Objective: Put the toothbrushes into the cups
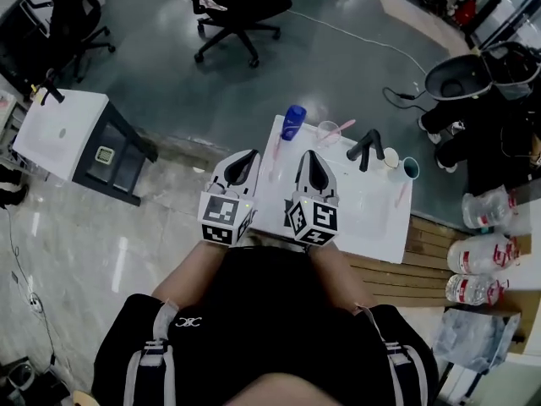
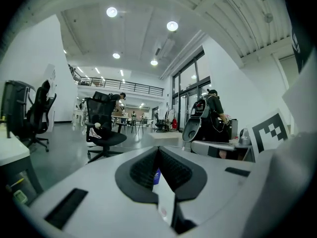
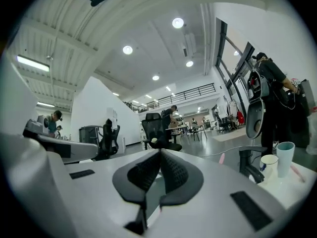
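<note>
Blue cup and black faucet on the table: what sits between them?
A clear cup stands between the blue cup and the black faucet, with what looks like a pink toothbrush sticking out over its rim. The head view shows it.

Blue cup [image 1: 293, 122], teal cup [image 1: 410, 167], pink toothbrush [image 1: 345, 127], white counter [image 1: 372, 214]
</note>
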Demonstrator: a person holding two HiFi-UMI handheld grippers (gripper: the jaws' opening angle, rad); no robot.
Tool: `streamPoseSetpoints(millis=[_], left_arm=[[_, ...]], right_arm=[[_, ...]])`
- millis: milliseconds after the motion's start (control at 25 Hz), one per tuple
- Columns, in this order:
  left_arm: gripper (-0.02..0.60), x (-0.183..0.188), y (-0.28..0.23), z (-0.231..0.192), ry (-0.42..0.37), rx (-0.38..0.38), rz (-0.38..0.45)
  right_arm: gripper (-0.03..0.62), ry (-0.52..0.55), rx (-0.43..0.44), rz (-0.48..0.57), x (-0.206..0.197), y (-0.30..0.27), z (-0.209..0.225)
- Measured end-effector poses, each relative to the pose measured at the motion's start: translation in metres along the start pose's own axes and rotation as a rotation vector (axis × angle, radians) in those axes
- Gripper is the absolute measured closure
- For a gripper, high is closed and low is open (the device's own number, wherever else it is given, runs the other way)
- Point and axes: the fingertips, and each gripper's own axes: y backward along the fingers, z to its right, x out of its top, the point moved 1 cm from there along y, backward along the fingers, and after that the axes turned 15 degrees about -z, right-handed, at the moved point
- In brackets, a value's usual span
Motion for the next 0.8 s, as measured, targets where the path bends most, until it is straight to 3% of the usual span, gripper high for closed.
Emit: streamPoseSetpoints(millis=[200,640,800], left_arm=[[0.568,-0.013,0.021,-0.023,0.042,0.069,-0.006],[0.568,-0.037,0.042,-0.06,0.111,0.162,-0.027],[0.568,-0.04,0.039,-0.069,0.126,0.17,-0.035]], right_arm=[[0.487,0.013,0.086,-0.111,-0.017,-0.033,-0.024],[0.457,0.018,0.018,-0.474,-0.089,-0.124,-0.017],[0.428,0.107,0.054,-0.612,-0.12,-0.14,-0.015]])
